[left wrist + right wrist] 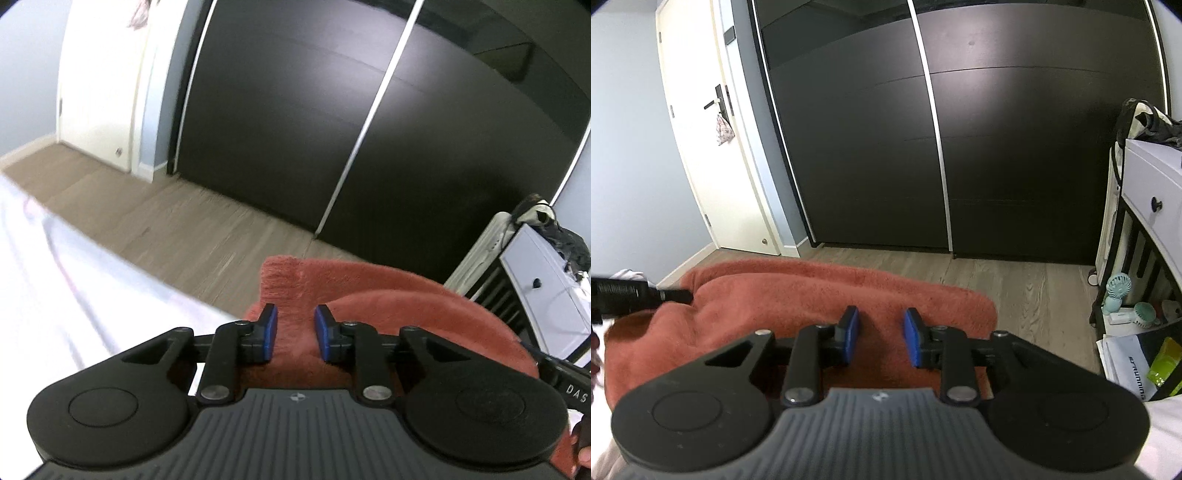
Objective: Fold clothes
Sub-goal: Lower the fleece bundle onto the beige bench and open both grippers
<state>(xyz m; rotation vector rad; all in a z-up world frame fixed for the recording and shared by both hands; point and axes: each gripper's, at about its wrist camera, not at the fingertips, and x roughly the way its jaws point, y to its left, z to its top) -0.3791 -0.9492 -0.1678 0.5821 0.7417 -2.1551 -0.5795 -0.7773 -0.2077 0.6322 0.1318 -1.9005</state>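
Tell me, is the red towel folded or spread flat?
Folded: the red towel lies doubled, one thick layer bunched over another on the bed.

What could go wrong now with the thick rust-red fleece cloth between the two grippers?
The rust-red fleece cloth fills the gap of both the left gripper and the right gripper, but the blue pads may not be pinching it; it could slip out. It lies near the white bed's edge and might slide to the wooden floor.

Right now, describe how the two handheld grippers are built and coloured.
Both look identical: the left gripper and right gripper have black linkage arms with silver pivot pins, blue finger pads, a ribbed grey body between round black discs, and a small round centre mark.
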